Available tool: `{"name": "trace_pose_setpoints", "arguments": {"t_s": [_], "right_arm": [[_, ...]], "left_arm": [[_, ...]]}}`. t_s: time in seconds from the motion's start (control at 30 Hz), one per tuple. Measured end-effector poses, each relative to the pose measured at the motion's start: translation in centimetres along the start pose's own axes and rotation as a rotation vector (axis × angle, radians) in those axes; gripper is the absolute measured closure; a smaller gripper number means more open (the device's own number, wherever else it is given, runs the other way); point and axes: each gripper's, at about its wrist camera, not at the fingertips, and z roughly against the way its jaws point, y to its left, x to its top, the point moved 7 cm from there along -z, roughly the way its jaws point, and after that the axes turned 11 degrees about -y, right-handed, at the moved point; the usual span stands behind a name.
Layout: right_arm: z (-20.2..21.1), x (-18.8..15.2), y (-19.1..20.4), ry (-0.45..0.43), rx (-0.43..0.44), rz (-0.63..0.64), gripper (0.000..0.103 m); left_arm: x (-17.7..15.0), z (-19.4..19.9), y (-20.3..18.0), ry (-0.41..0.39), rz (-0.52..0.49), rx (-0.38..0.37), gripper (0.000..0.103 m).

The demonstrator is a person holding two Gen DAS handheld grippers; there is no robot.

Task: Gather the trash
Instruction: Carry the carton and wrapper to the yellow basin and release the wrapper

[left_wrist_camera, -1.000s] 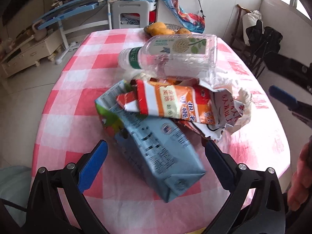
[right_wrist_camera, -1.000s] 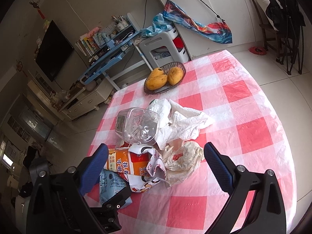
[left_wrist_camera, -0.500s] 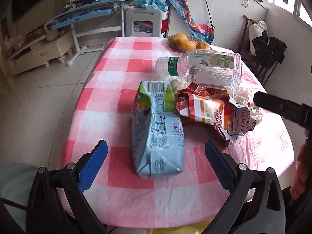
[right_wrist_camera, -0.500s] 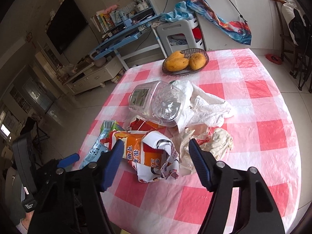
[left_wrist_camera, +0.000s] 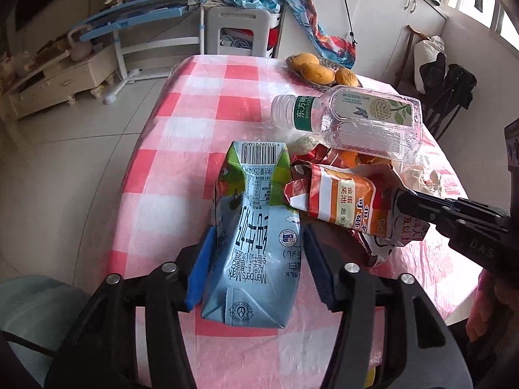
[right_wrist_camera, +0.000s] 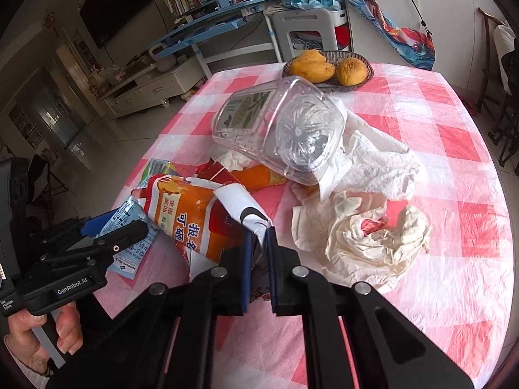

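The left claw (left_wrist_camera: pixel 256 262) straddles a flattened pale-blue milk carton with a green barcoded top (left_wrist_camera: pixel 256 227), which lies on the round surface covered in a pink-and-white checked plastic cloth (left_wrist_camera: pixel 201 123), near the surface's front edge in the left wrist view. Its blue fingers (left_wrist_camera: pixel 202 265) sit on either side of the carton and are closing in; the pads look to be at the carton's sides, though whether they press is hard to tell. The right claw (right_wrist_camera: pixel 258 236) is closing, its jaws almost together, and they pinch the white folded edge of a torn orange-and-white snack wrapper with red trim (right_wrist_camera: pixel 198 217), which lies just beside the carton and overlaps it slightly. Behind the wrapper, toward the middle of the surface, a clear empty plastic bottle with a green label band (left_wrist_camera: pixel 350 120) lies on its side, resting partly on the wrapper pile. Crumpled white paper tissues (right_wrist_camera: pixel 373 162) spread next to the bottle's base, and a cream-coloured crumpled wrapper with a red scrap inside (right_wrist_camera: pixel 369 236) sits nearer the front edge in the right wrist view. At the far edge of the surface a dark woven dish holding yellow mangoes (right_wrist_camera: pixel 327 68) stands well apart from the trash. A person's hand (right_wrist_camera: pixel 42 334) grips the left claw's handle at the lower left of the right wrist view.
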Motion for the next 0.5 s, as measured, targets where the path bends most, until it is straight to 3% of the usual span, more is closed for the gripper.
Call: {"name": "trace_pose_setpoints", "arguments": {"t_s": [0.03,0.13,0.17,0.23,0.33,0.5], "right_arm": [[-0.1,0.0,0.0,-0.001,-0.013,0.012,0.094],[-0.8,-0.5,-0.5,0.015,-0.032,-0.006,0.088],[-1.2,-0.6,-0.6,0.025,-0.028,-0.022,0.088],[-1.5,-0.8,-0.7,0.036,-0.013,-0.044,0.088],[-1.0,-0.5,-0.7,0.013,0.005,-0.052,0.097],[1.0,0.7,0.6,-0.082,0.042,-0.048,0.100]], "left_arm": [[0.2,-0.2,0.0,-0.003,-0.004,0.013,0.032],[0.5,-1.0,-0.2,-0.010,-0.018,0.028,0.029],[0.5,-1.2,-0.3,-0.009,-0.020,0.023,0.030],[0.4,-1.5,-0.4,-0.007,-0.029,0.018,0.048],[0.6,-0.6,0.1,-0.035,-0.006,0.002,0.055],[0.9,1.8,2.0,-0.108,0.085,-0.016,0.055]]}}
